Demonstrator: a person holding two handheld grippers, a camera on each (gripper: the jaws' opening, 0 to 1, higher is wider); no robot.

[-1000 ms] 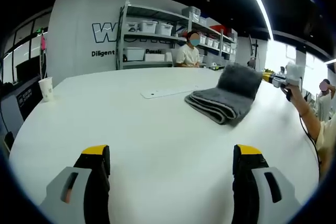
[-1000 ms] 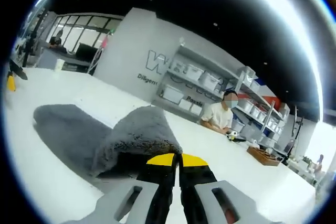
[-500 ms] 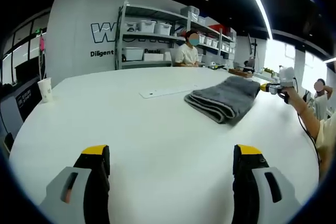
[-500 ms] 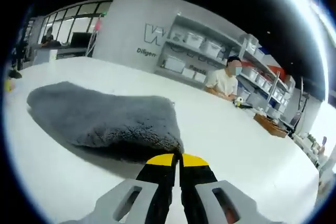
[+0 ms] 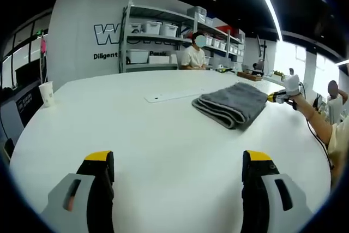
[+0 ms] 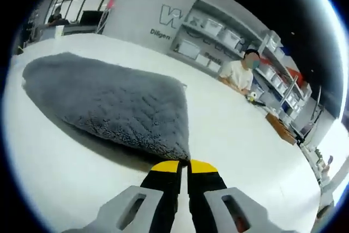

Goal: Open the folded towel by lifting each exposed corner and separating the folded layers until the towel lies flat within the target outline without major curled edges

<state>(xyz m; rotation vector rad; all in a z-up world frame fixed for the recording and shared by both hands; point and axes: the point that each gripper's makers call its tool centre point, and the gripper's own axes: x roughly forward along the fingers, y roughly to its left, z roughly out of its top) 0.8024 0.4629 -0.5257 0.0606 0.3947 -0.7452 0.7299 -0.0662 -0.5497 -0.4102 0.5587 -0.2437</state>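
A grey folded towel (image 5: 232, 102) lies on the white table (image 5: 136, 129), right of centre in the left gripper view. My left gripper (image 5: 178, 163) hovers low over the near part of the table, open and holding nothing, well short of the towel. At the towel's far right corner, my right gripper (image 5: 279, 96) is held by a person's hand. In the right gripper view the towel (image 6: 109, 102) spreads out ahead and to the left. My right gripper (image 6: 183, 166) is shut on its near corner, low over the table.
A paper cup (image 5: 48, 92) stands near the table's left edge. A thin white strip (image 5: 172, 96) lies flat behind the towel. A person (image 5: 194, 54) sits at the far side before shelves of bins (image 5: 158, 42). A wooden tray (image 6: 281, 129) sits far right.
The right gripper has brought the lifted towel corner down and outward, so the raised flap now lies low and flat. The left gripper has not moved.
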